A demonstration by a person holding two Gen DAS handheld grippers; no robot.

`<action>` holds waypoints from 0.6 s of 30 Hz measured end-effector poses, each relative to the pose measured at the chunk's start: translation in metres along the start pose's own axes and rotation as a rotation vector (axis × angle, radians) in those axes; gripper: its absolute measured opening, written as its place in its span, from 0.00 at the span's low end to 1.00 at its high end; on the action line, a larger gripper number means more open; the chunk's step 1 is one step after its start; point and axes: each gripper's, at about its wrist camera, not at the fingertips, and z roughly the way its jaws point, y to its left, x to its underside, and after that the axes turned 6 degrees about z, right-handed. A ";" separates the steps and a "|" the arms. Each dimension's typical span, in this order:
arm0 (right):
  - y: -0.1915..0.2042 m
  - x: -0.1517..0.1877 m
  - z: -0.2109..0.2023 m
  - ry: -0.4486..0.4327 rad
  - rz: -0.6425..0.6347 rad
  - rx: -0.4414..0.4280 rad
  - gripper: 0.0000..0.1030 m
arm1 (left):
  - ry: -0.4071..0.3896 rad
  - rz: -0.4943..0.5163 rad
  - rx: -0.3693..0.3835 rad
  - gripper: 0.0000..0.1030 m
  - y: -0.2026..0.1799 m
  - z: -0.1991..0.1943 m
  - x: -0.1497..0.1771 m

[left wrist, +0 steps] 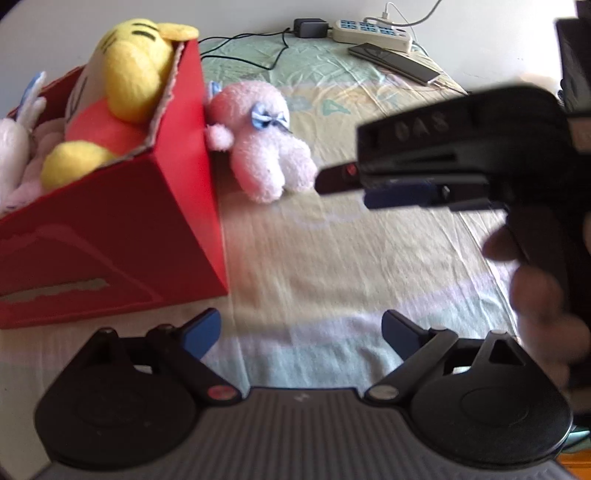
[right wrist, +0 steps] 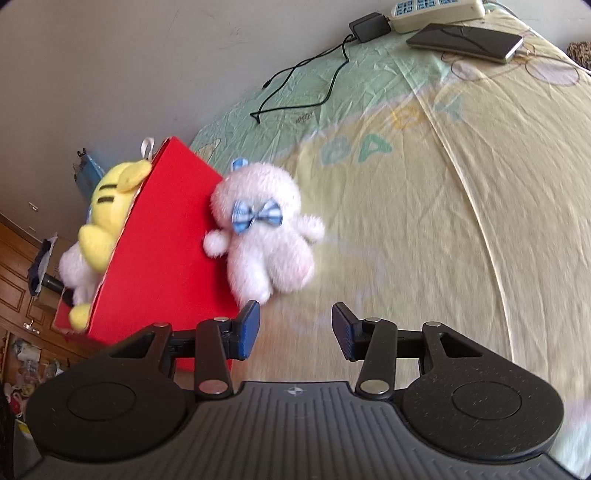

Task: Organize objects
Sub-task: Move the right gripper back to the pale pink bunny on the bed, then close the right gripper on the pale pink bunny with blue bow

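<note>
A red cardboard box (left wrist: 110,229) (right wrist: 162,240) stands on the bed and holds a yellow plush (left wrist: 125,77) (right wrist: 110,199) and white plush toys (left wrist: 14,147). A pale pink plush with a blue bow (left wrist: 266,147) (right wrist: 262,232) lies on the sheet against the box's side. My left gripper (left wrist: 299,332) is open near the box's front corner, with nothing between its fingers. My right gripper (right wrist: 295,328) is open just short of the pink plush's legs; in the left wrist view it (left wrist: 343,181) hovers to the right of that plush, held by a hand (left wrist: 535,295).
At the far edge of the bed lie a power strip (left wrist: 373,31) (right wrist: 436,11), a black adapter (left wrist: 310,27) (right wrist: 369,26) with a trailing cable, and a dark phone (left wrist: 395,62) (right wrist: 465,42). Wooden furniture (right wrist: 22,288) stands beyond the box.
</note>
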 end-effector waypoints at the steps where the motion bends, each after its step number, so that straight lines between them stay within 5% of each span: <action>1: 0.000 -0.003 0.004 -0.011 0.002 0.001 0.46 | 0.000 0.003 0.014 0.92 0.001 0.001 0.001; 15: 0.005 -0.019 0.050 -0.024 0.009 -0.064 0.46 | 0.016 0.012 0.097 0.91 0.023 0.012 0.004; 18: 0.007 -0.020 0.057 0.001 0.035 -0.098 0.35 | 0.020 0.012 0.104 0.91 0.024 0.014 0.002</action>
